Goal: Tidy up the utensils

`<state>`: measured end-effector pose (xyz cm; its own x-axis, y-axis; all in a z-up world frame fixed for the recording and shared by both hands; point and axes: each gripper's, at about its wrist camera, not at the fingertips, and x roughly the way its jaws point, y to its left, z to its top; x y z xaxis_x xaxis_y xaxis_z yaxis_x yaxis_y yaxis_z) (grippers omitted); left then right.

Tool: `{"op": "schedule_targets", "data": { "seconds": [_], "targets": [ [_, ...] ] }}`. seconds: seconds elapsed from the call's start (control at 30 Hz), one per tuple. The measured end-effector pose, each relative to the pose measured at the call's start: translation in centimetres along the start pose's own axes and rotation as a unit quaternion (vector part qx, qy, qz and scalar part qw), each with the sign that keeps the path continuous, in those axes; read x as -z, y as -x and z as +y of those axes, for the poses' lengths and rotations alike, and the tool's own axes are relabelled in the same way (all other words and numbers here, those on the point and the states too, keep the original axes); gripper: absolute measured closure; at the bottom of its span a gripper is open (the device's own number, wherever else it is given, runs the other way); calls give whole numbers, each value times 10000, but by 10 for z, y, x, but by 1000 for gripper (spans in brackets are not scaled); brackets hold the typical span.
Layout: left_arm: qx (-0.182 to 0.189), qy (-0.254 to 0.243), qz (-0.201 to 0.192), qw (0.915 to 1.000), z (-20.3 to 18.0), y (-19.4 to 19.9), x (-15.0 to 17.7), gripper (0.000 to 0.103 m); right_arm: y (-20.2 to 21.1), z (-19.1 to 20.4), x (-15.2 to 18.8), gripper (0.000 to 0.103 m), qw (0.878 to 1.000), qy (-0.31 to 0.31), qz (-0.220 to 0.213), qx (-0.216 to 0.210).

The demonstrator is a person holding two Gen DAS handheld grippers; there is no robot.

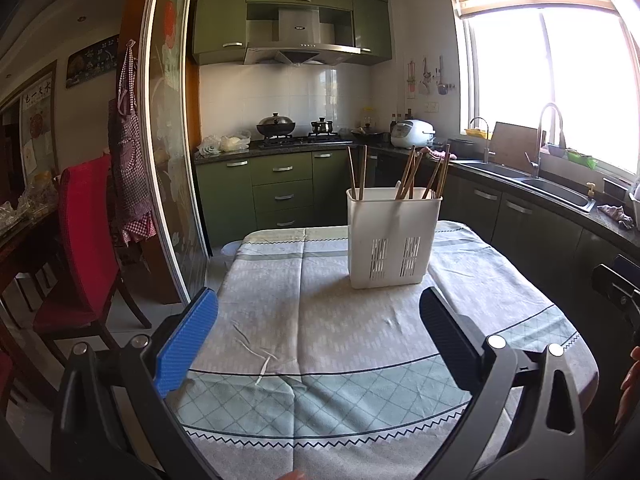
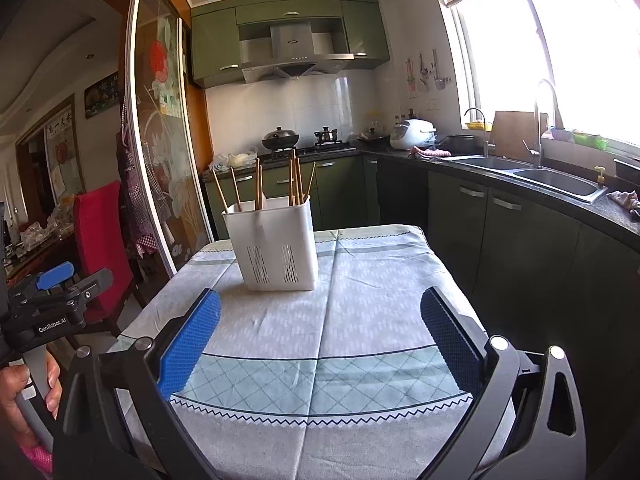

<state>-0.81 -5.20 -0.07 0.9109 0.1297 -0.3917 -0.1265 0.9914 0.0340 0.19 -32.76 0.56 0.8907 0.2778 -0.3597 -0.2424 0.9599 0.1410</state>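
I held the left tongs [image 1: 320,344] level and forward, jaws spread wide with nothing between them; the blue pad [image 1: 186,344] on one finger faced the darker pad [image 1: 448,342] on the other across a broad gap. The right tongs [image 2: 322,342] sat in the same pose, wide apart and empty, blue pad [image 2: 190,342] opposite blue pad [image 2: 452,344]. From the right wrist view I could see the left tongs [image 2: 56,292] off to the side, with my left hand [image 2: 24,392] wrapped around the handle below them. In the left wrist view, a sliver of my right hand [image 1: 630,380] showed at the edge.
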Motion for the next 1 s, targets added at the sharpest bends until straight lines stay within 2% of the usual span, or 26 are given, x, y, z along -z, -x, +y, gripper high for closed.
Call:
{"op": "schedule_targets", "data": {
  "seconds": [0.37, 1.0],
  "targets": [
    [315, 120, 129, 9993, 0, -5, 6, 7, -5, 5, -3, 5, 10000, 69, 39, 28],
    [166, 181, 56, 9997, 5, -1, 5, 7, -7, 6, -3, 5, 9999, 96, 46, 5]
  ]
}}
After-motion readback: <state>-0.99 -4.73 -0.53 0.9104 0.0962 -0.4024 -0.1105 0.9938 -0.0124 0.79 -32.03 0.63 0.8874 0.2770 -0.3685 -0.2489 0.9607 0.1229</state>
